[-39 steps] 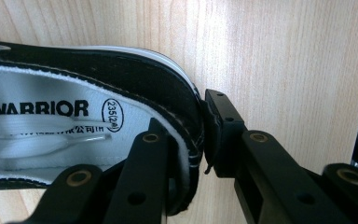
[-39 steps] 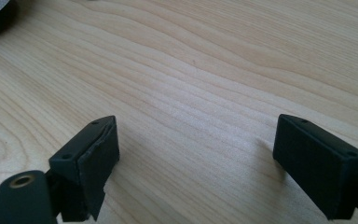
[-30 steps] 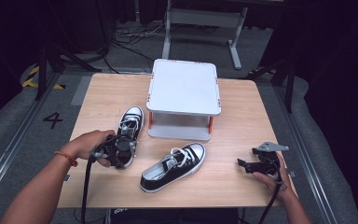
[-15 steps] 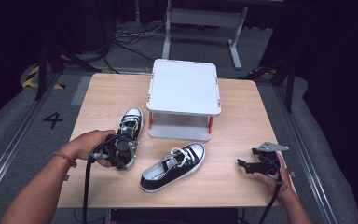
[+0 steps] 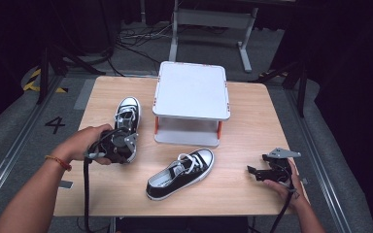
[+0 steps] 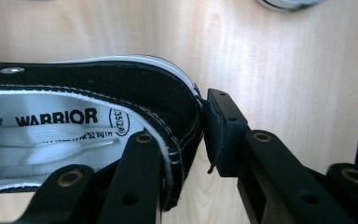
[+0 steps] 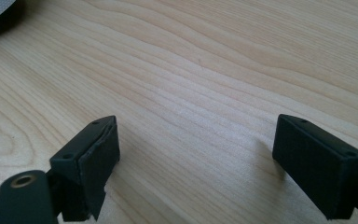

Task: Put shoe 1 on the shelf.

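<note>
Fig.: high view w/ both gripper views, read L to R.

L side: left gripper (image 5: 119,145) sits over the heel of the left shoe (image 5: 126,114), a black canvas sneaker w/ white toe cap, lying on the counter (image 5: 243,111) just left of the white stand (image 5: 192,92). In the left gripper view one jaw is inside the shoe opening and the other outside, w/ the heel collar (image 6: 186,126) pinched between them: gripper clamped on the shoe's rear wall. "WARRIOR" insole print and white laces are visible inside.

Centre: second shoe (image 5: 180,172) lies untouched on the counter in front of the stand, toe pointing up-right, apart from both grippers. The stand is a two-level white shelf w/ orange corner posts; both levels look bare.

R side: right gripper (image 5: 257,171) rests near the counter's right edge, jaws well apart w/ nothing between them; the right gripper view shows bare wood grain between its pads.

Step in hand (judged): grasp made, lift of the left shoe beginning. Next move prob. calls for raising the heel clear of the counter w/o the canvas slipping from the pads, then carrying the shoe toward the stand. The pinch is thin and at one end, so the toe may sag; keep the grip firm and move slowly.
</note>
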Tool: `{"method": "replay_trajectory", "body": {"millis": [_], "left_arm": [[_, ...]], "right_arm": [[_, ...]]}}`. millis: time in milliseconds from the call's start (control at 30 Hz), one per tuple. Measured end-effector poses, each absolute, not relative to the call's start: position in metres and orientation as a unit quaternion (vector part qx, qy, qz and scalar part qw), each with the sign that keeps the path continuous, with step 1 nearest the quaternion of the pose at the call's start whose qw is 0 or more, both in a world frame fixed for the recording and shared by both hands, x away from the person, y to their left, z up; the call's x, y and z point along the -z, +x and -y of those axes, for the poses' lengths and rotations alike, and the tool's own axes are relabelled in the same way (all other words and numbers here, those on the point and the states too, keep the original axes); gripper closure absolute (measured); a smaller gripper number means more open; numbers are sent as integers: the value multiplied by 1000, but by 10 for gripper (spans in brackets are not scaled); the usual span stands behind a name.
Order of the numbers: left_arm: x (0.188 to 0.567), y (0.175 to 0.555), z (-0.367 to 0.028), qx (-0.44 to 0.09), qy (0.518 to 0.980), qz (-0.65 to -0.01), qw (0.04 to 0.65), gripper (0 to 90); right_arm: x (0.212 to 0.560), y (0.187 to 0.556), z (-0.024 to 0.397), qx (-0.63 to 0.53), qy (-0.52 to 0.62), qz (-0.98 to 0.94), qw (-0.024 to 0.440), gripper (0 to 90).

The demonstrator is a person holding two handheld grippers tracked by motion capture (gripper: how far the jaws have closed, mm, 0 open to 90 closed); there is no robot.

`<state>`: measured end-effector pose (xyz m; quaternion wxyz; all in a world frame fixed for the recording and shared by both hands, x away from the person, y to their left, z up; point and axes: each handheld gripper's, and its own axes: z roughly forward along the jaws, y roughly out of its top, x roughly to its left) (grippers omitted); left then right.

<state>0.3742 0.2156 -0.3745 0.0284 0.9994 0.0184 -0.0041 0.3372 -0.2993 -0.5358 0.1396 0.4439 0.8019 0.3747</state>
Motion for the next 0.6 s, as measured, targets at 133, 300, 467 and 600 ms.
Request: {"method": "replay_trajectory", "body": {"millis": [133,300,467,600], "left_arm": [[359,379,-219,-7,999,-26,42,759],[334,386,-224,-33,997,-39,54,758],[311,391,-224,-50,996,-46,62,756],[293,393,-221,-60,995,-45,64,756]], "right_arm": [[536,337,299,-375,444,-802,140,149],[536,337,299,-375,444,-802,140,149],[536,337,299,-375,444,-802,140,149],[536,337,299,-375,444,-802,140,149]]}}
